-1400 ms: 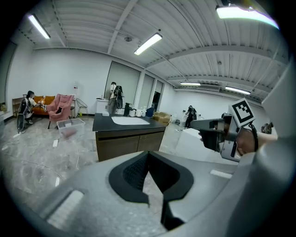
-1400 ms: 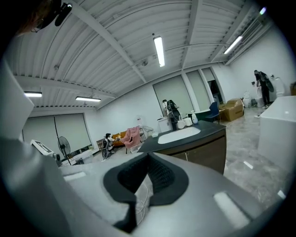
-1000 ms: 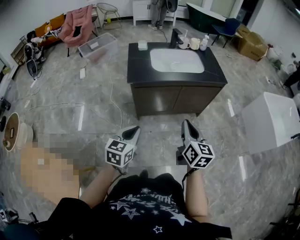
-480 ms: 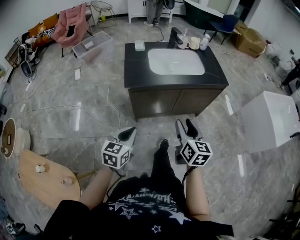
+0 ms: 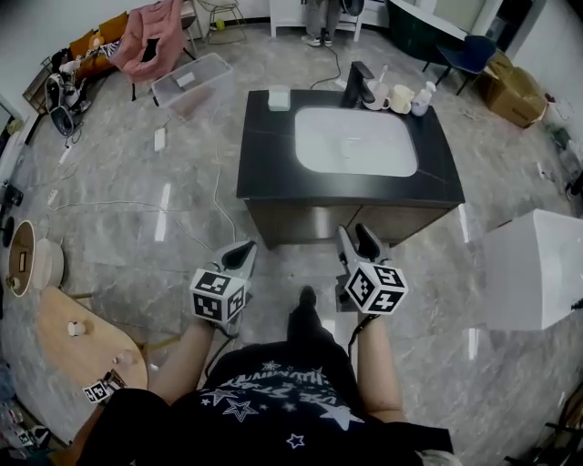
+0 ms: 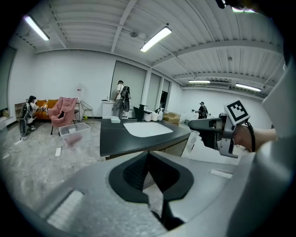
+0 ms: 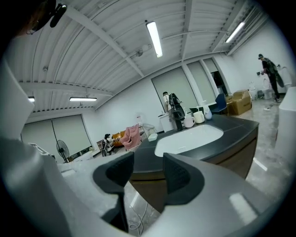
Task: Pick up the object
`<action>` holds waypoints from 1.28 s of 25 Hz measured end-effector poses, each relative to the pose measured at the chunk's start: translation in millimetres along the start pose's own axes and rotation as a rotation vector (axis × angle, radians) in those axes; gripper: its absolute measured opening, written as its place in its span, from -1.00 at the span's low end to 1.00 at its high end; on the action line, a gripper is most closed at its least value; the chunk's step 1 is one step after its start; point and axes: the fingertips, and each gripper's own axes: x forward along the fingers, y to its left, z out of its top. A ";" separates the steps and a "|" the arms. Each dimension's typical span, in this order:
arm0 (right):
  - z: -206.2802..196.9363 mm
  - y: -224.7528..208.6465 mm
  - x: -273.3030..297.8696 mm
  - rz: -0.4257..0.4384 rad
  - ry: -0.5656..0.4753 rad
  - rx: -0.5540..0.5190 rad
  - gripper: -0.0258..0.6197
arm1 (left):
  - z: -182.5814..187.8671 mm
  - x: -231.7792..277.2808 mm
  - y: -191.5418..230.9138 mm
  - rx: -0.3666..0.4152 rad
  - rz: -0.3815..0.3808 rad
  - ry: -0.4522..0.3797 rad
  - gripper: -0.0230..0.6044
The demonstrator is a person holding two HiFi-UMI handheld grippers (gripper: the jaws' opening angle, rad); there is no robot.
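Note:
A black-topped vanity with a white basin stands in front of me. At its back edge are a small white box, a black faucet, two mugs and a pump bottle. Both grippers hover over the floor, short of the cabinet front. My left gripper is shut with nothing in it. My right gripper stands open and empty, pointing at the basin.
A white rectangular unit stands at the right. A round wooden table is at lower left. A cable runs over the marble floor. Behind are a clear bin, a pink-draped chair, cardboard boxes and a standing person.
The right gripper's jaws have opened from shut. The person has stepped toward the vanity, which now sits nearer. The left gripper stays shut.

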 end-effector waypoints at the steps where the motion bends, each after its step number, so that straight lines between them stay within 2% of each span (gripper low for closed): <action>1: 6.9 -7.1 13.8 0.010 0.009 -0.004 -0.30 | 8.9 11.2 3.1 -0.006 0.010 -0.001 -0.90; 9: 64.3 -49.0 107.8 0.095 0.028 -0.012 -0.30 | 69.3 84.6 29.4 -0.008 0.101 -0.017 -0.90; 16: 74.9 -46.0 165.3 0.188 0.067 -0.018 -0.30 | 88.6 111.2 57.0 -0.012 0.176 -0.011 -0.90; 20: 76.8 -38.7 194.6 0.206 0.087 -0.025 -0.30 | 95.4 114.8 79.7 -0.026 0.209 -0.018 -0.90; 26: 73.8 -16.8 245.7 0.200 0.120 -0.044 -0.30 | 102.1 127.4 122.6 -0.046 0.185 -0.023 -0.90; 32: 75.9 3.2 311.9 0.160 0.148 -0.069 -0.30 | 124.2 167.0 194.0 -0.028 0.137 -0.010 -0.90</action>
